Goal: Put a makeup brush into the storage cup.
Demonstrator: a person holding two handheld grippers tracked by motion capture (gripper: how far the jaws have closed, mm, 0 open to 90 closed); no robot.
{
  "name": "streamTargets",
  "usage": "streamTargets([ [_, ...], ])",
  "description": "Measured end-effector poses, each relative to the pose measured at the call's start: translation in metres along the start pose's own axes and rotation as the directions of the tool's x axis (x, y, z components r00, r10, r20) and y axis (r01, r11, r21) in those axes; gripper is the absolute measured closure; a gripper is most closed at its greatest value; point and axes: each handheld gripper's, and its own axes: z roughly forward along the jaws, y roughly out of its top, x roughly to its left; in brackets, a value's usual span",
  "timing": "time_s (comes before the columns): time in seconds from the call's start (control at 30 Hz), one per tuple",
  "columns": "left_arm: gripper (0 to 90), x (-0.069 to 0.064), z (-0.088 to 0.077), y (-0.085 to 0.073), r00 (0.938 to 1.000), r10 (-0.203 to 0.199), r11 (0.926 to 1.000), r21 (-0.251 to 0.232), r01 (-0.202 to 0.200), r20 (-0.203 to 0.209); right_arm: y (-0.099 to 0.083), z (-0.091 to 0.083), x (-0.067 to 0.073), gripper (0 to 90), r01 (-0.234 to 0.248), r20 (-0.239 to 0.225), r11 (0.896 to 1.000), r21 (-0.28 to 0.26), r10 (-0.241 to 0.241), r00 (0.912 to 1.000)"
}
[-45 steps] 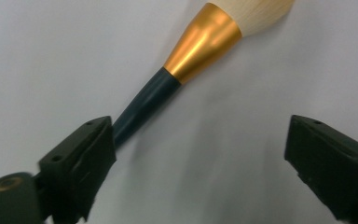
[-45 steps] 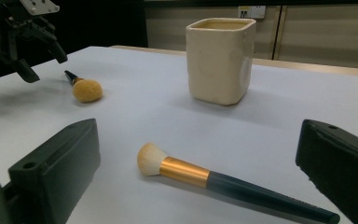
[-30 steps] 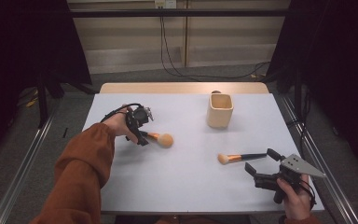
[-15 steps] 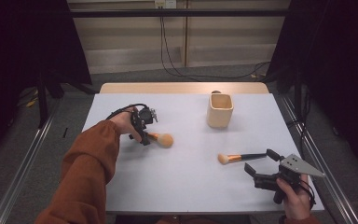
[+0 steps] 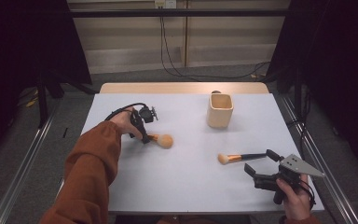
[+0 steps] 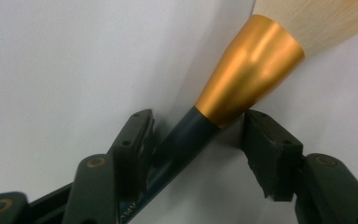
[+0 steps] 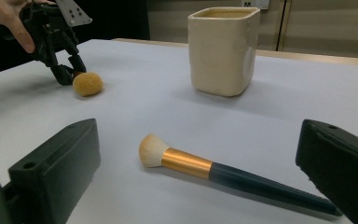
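The left gripper (image 5: 145,136), jaws just closing, straddled the left brush (image 6: 242,79), one pad touching; the right gripper (image 5: 262,162) stood spread near the right brush (image 5: 242,157).

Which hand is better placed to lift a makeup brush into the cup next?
Left. The left gripper already straddles the short brush and its jaws have just been closing on the handle. The right gripper is open beside the long brush. The cup stands between them.

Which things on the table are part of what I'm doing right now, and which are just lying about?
In the job:
- left claw, closing round the short brush
- short brush

Lying about:
- long brush
- cream cup
- right claw, open
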Motion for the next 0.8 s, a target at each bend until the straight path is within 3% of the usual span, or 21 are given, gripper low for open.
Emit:
streamTargets([
  [0.1,54.1,-0.0009,0.0000,0.0009,0.9999,-0.005,0.9999,0.011,0.005,-0.011,-0.0002,0.0000,-0.0004,0.0,0.003,0.000,1.000,0.002,-0.003,1.0000],
  [0.3,61.1,-0.0005,-0.0013,0.0037,0.9998,0.017,0.9985,0.052,-0.017,0.011,-0.0005,-0.0003,-0.0006,0.0,0.002,0.003,1.000,0.001,-0.002,1.0000],
  [0.37,63.8,-0.0013,-0.0001,0.0043,1.0000,0.005,0.9989,0.046,-0.005,0.004,-0.0006,-0.0006,-0.0005,0.0,0.001,0.003,1.000,0.004,-0.001,1.0000],
  [0.53,68.6,-0.0019,-0.0012,0.0070,0.9994,0.031,0.9961,0.082,-0.032,0.016,-0.0010,-0.0011,-0.0004,0.0,0.000,0.003,1.000,0.008,0.000,1.0000],
  [0.7,70.1,-0.0026,-0.0005,0.0063,0.9999,0.009,0.9972,0.074,-0.009,-0.004,-0.0011,-0.0010,-0.0006,0.0,-0.001,0.004,1.000,0.010,0.001,1.0000],
  [0.8,73.7,-0.0015,-0.0005,0.0049,0.9996,-0.026,0.9977,0.062,0.026,0.000,-0.0018,-0.0001,-0.0007,0.0,-0.001,0.004,1.000,0.023,0.001,1.0000],
])
